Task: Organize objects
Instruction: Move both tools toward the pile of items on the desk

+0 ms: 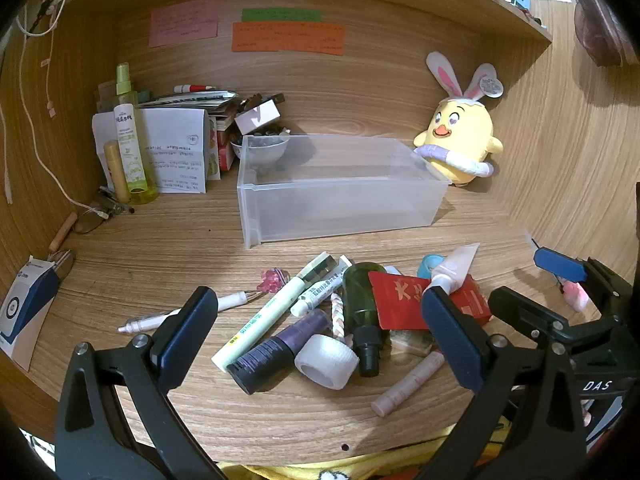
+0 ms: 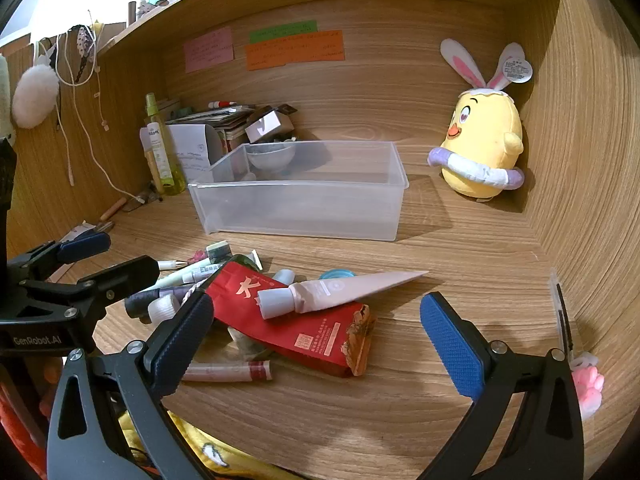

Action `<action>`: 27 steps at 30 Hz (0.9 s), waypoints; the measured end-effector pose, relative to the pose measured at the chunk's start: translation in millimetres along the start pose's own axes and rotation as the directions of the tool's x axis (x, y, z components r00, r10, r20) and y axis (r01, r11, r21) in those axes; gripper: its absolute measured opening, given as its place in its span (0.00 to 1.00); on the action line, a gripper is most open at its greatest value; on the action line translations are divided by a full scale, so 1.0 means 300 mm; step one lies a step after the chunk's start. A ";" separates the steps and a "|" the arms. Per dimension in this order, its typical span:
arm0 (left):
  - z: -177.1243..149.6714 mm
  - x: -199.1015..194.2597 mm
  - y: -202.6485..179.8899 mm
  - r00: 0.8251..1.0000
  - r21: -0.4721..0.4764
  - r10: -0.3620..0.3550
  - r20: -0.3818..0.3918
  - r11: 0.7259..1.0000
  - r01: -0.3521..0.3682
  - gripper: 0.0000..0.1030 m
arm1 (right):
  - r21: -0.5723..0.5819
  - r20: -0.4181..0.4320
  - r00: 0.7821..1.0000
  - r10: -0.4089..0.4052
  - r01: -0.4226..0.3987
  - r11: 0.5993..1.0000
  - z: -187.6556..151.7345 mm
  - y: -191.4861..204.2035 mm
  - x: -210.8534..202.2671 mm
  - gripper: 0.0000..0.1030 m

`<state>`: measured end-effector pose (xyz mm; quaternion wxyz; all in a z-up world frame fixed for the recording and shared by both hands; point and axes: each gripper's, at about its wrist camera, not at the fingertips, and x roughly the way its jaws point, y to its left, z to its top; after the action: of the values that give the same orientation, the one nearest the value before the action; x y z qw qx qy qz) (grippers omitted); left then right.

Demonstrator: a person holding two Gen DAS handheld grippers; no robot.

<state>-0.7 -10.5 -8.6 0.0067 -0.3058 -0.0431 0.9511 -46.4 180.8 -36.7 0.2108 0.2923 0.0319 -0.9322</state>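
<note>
A wooden worktop point(image 1: 168, 240) sits inside a wooden alcove, with a shelf above and three colored paper notes point(image 1: 286, 36) stuck on the back wall. In the middle of the worktop stands a clear plastic bin point(image 1: 340, 192); nothing lies inside it. At 6 o'clock from the bin, near the front edge, lies the pile of small objects point(image 1: 344, 312): a red packet point(image 2: 292, 316) with a pink tube point(image 2: 340, 290) resting across it, a dark green bottle point(image 1: 362, 296), a purple bottle point(image 1: 280, 344), a roll of white tape point(image 1: 326, 360), a pale green marker point(image 1: 276, 308) and a pink stick point(image 1: 408, 382).

At 2 o'clock from the bin a yellow plush chick point(image 1: 460, 136) with rabbit ears leans in the corner. At 10 o'clock stand spray bottles point(image 1: 130, 140), folded papers and a small bowl point(image 1: 264, 148) just behind the bin.

The left gripper point(image 1: 320, 344) hangs over the pile with jaws wide open and holds nothing. The right gripper point(image 2: 316, 340) is also wide open, empty, above the red packet.

Only the left wrist view shows a blue and white card point(image 1: 24, 312) and eyeglasses point(image 1: 96, 216) at 9 o'clock. Only the right wrist view shows a white pompom point(image 2: 34, 96) hanging on the left wall, and a red-capped stick point(image 2: 228, 372) under the packet.
</note>
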 end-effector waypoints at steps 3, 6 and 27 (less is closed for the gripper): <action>-0.002 -0.001 -0.001 1.000 0.001 0.001 0.001 1.000 -0.001 1.00 | 0.000 -0.002 1.000 0.001 -0.001 1.000 -0.002 0.002 -0.001 1.00; 0.001 0.002 0.000 1.000 0.000 0.002 -0.001 1.000 -0.002 1.00 | 0.000 -0.004 1.000 0.005 -0.005 1.000 -0.004 0.006 0.000 1.00; -0.003 -0.003 0.002 1.000 0.004 0.001 -0.009 1.000 -0.001 1.00 | 0.021 -0.007 1.000 0.018 -0.018 1.000 -0.009 0.003 0.000 1.00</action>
<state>0.7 -11.0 -8.9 0.0070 -0.3099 -0.0412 0.9499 -44.7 180.5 -38.9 0.2161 0.2982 0.0200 -0.9295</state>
